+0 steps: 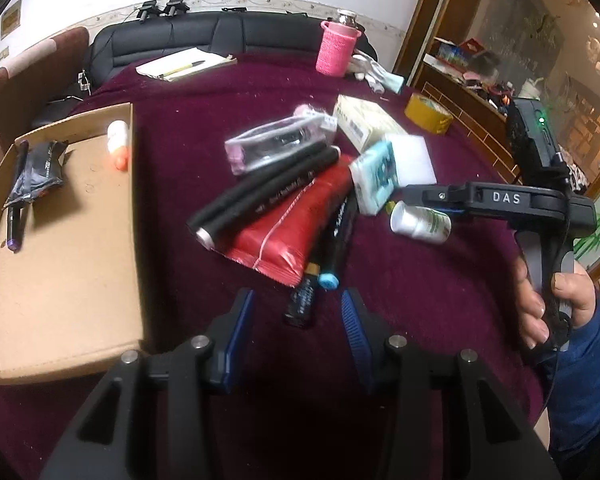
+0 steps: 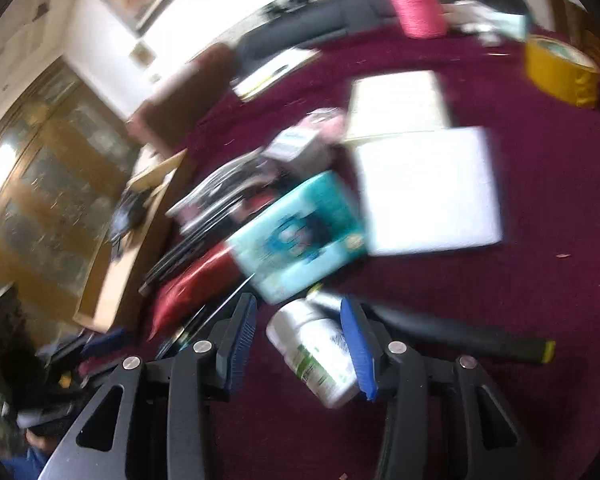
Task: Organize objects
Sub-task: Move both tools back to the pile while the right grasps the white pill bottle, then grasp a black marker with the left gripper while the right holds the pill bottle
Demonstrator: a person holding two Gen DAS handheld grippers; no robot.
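The worktop (image 1: 400, 304) is draped in a deep maroon, napped cloth, and at its left edge sits a shallow cardboard tray (image 1: 60, 264), matt and stiff, already holding a dark foil packet (image 1: 36, 174), a purple-capped pen (image 1: 15, 216) and a small white-and-orange tube (image 1: 118, 144). The unsorted heap lies in the middle, well apart from the tray: a glossy red crinkle-edged snack pack (image 1: 296, 220), two black foam-skinned cylinders (image 1: 260, 196) lying diagonally, a teal-printed tissue pack (image 1: 376, 178), a white foam block (image 1: 414, 158) and a clear pouch (image 1: 276, 144).

The coming move seems to turn on the small white pill bottle (image 2: 318, 354). It lies on its side at the heap's right edge, hard smooth plastic with a green-printed label, its long axis running obliquely away from the right tool (image 2: 298, 340), cap end farther off. That tool's blue ribbed pads are spread, and the bottle sits between them, close against the right-hand pad; motion blur leaves it unclear whether that pad touches it. The right arm is plainly the nearer one.

The left tool (image 1: 298, 316) hovers with its pads spread too, holding nothing; a black marker with a light-blue end (image 1: 328, 276) and a dark tube (image 1: 302, 300) point toward its gap.
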